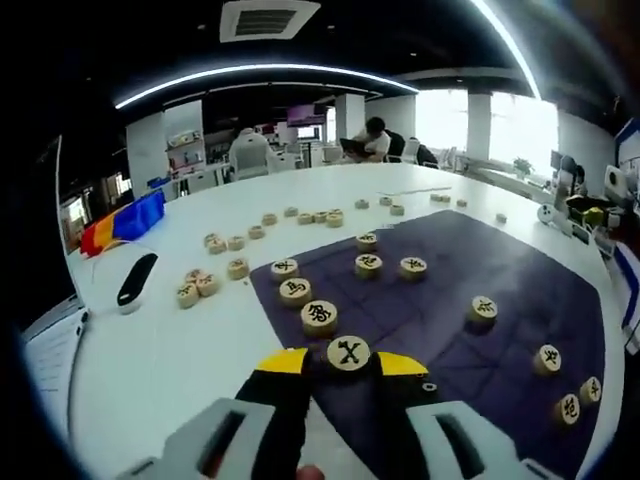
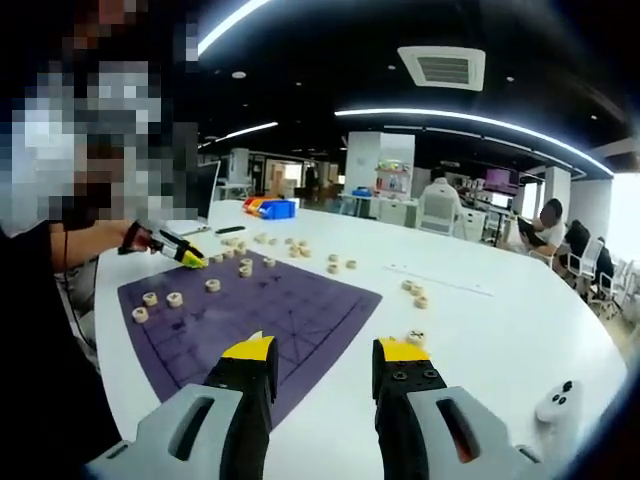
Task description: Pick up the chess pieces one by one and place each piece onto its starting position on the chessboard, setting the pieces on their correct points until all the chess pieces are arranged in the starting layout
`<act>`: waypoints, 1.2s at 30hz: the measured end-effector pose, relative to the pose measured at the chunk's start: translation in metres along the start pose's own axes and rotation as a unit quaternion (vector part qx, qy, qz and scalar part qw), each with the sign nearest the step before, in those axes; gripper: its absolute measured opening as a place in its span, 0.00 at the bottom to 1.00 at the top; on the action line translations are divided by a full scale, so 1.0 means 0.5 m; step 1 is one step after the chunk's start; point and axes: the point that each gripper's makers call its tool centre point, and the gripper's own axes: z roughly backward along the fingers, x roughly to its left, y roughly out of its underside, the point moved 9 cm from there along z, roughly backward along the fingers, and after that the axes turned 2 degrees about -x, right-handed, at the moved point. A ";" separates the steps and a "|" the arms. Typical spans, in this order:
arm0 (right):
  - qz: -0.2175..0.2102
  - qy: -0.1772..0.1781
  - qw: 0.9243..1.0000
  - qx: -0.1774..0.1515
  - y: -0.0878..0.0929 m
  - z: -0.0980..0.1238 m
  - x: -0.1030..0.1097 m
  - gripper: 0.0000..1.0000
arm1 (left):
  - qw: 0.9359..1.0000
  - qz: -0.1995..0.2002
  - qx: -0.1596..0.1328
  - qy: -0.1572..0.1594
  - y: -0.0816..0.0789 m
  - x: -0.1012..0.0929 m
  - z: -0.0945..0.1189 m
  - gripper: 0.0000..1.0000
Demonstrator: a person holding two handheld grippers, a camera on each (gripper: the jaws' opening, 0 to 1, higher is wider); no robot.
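Left gripper view: left gripper (image 1: 348, 362) down low at near edge of purple board mat (image 1: 470, 350), jaws clamped on one round wooden piece (image 1: 348, 353), dark character on top, char not readable for sure. Looks like mid-placement: piece held right at mat's near edge, at end of a diagonal line of set pieces (image 1: 319, 316) running away across mat. Cannot tell if held piece touching mat yet or just above.

More pieces on mat toward its far side (image 1: 483, 309), couple at mat's right edge (image 1: 569, 408). Loose pieces waiting off mat (image 1: 237, 268), scattered in an arc on white worktop (image 1: 150, 350) beyond mat's left and far edges. So prob early-to-mid in task, lots left unplaced.

Next move, by guess: settle piece on its grid point, ease jaws apart w/o nudging neighbour piece just beyond, then back off toward loose pile.

Right gripper view: right gripper (image 2: 325, 355) hanging over worktop at mat's corner, jaws apart, nothing between. Across mat, left gripper (image 2: 185, 255) seen working at far edge, held by a person's hand. Few loose pieces right of mat (image 2: 415, 295), one just beyond right jaw tip (image 2: 416, 337) — likely easy next pick.

Room: open office, dark ceiling w/ curved light strips, ceiling vent, big windows, seated person (image 1: 372, 140) past worktop's far end. Black oblong device (image 1: 136, 280) left of mat, white controller (image 2: 556, 402) near worktop's edge.
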 end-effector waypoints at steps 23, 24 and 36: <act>0.007 -0.044 0.999 -0.021 -0.024 0.005 0.025 0.40 | 0.976 -0.030 -0.156 0.151 -0.073 -0.097 0.186 0.36; 0.008 -0.044 0.999 -0.021 -0.024 0.006 0.027 0.40 | 0.976 -0.030 -0.155 0.152 -0.074 -0.099 0.185 0.36; 0.004 -0.030 0.999 -0.022 -0.009 0.026 0.021 0.40 | 0.974 -0.049 -0.148 0.163 -0.164 -0.116 0.130 0.36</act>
